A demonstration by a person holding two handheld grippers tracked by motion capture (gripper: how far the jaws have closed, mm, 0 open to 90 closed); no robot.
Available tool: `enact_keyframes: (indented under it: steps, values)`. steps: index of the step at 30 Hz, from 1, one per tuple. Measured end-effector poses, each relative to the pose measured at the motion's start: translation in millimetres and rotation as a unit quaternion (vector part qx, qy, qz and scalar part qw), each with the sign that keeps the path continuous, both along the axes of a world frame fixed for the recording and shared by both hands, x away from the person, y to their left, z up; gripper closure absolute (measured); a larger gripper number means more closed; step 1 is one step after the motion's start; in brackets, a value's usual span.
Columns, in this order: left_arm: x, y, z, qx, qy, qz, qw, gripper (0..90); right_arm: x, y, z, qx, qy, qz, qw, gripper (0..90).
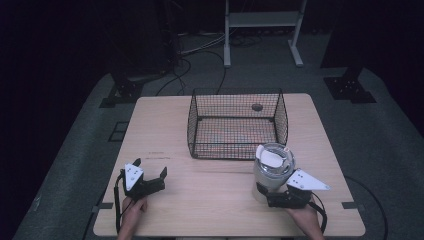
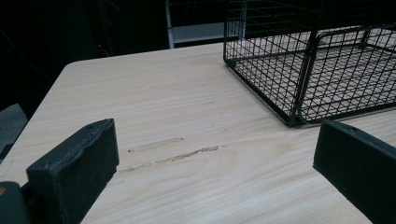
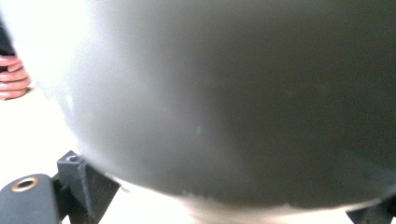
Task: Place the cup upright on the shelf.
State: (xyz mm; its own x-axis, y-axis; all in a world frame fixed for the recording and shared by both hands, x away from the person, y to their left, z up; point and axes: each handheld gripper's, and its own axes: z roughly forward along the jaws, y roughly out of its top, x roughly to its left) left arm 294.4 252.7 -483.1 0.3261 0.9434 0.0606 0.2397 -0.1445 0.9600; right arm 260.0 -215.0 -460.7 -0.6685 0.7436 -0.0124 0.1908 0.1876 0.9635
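Observation:
A round grey-white container (image 1: 272, 167) with a pale lid stands at the table's front right, just in front of the black wire basket (image 1: 232, 150). My right gripper (image 1: 272, 192) comes at it from the near side, with its jaws on either side of the lower body, shut on it. In the right gripper view the container (image 3: 210, 93) bulges large and blurred between the two jaws of my right gripper (image 3: 224, 207). My left gripper (image 1: 150, 167) rests open at the front left with nothing in it. In the left gripper view my left gripper (image 2: 217, 140) faces bare table (image 2: 163, 107), with the basket (image 2: 303, 70) at the upper right.
The basket holds nothing; a small dark round spot (image 1: 257, 107) shows through its far side. Bare wood (image 1: 210, 200) lies between the two grippers. Beyond the table are a white frame (image 1: 260, 30) and floor cables (image 1: 190, 55). The person's fingers (image 3: 14, 77) show at the left edge.

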Motion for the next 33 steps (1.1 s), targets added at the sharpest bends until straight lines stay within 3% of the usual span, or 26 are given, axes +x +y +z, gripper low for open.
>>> enact_keyframes:
  steps: [16, 25, 33]
  values:
    - [0.2, 0.4, -0.1, -0.003, -0.001, 0.0, 1.0, 0.0, 0.5, 0.0, 2.7, 0.015, -0.005, 0.012, 0.9998, 8.4]
    - [0.4, 0.3, 0.0, -0.003, 0.0, 0.0, 1.0, 0.0, 3.1, 2.1, 22.2, 0.024, -0.019, 0.022, 0.9993, 8.3]
    - [0.4, 0.1, 0.1, -0.004, 0.0, 0.002, 1.0, 0.0, 13.1, 11.2, 52.9, 0.029, -0.035, 0.042, 0.9981, 8.3]
